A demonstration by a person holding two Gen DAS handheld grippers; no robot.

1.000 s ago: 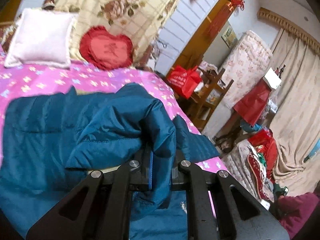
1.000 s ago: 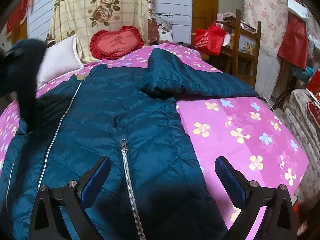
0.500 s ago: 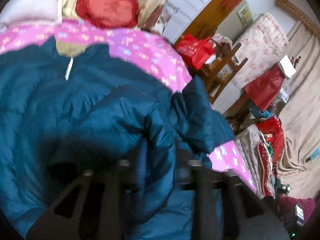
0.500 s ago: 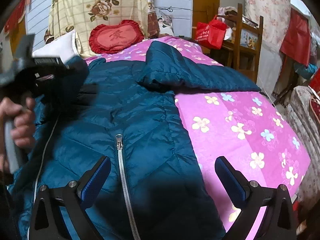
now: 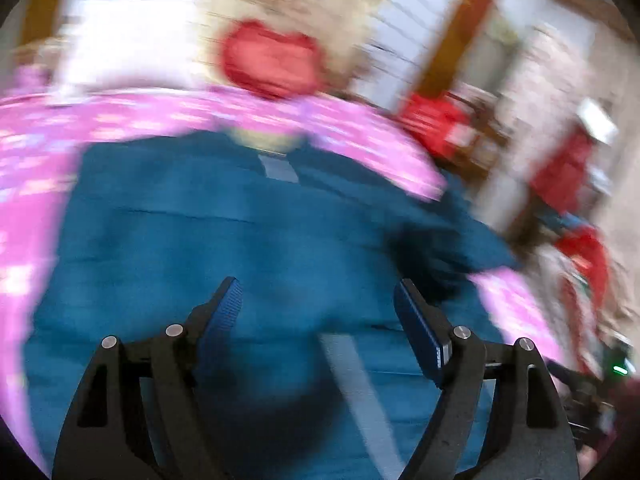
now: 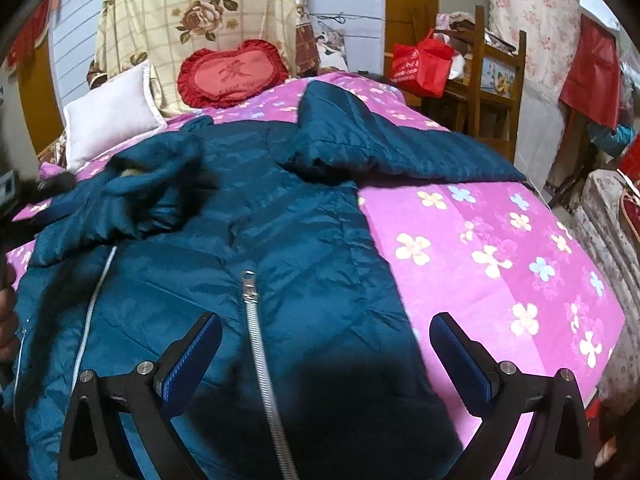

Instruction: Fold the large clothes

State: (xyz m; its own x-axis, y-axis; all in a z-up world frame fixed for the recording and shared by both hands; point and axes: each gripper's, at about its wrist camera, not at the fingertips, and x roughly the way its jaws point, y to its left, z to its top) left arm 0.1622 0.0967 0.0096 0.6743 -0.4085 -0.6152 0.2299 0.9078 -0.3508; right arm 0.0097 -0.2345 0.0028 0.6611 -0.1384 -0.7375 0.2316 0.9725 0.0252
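Observation:
A large teal quilted jacket (image 6: 288, 240) lies front-up on a pink flowered bedspread (image 6: 500, 248), its silver zipper (image 6: 256, 320) running toward me. Its left sleeve (image 6: 160, 184) lies folded across the chest; its right sleeve (image 6: 400, 148) stretches out to the right. My right gripper (image 6: 326, 354) is open and empty, low over the jacket's hem. The left wrist view is motion-blurred: my left gripper (image 5: 318, 316) is open and empty above the jacket (image 5: 240, 248).
A white pillow (image 6: 112, 116), a red heart cushion (image 6: 232, 74) and a floral cover (image 6: 200, 12) stand at the bed's head. A wooden chair with a red bag (image 6: 424, 64) is at the right. The bed's edge (image 6: 616, 308) drops off to the right.
My left gripper was shut on the jacket's left sleeve, carried it across the chest, then opened and let it go. It has drawn back. The right gripper has barely moved.

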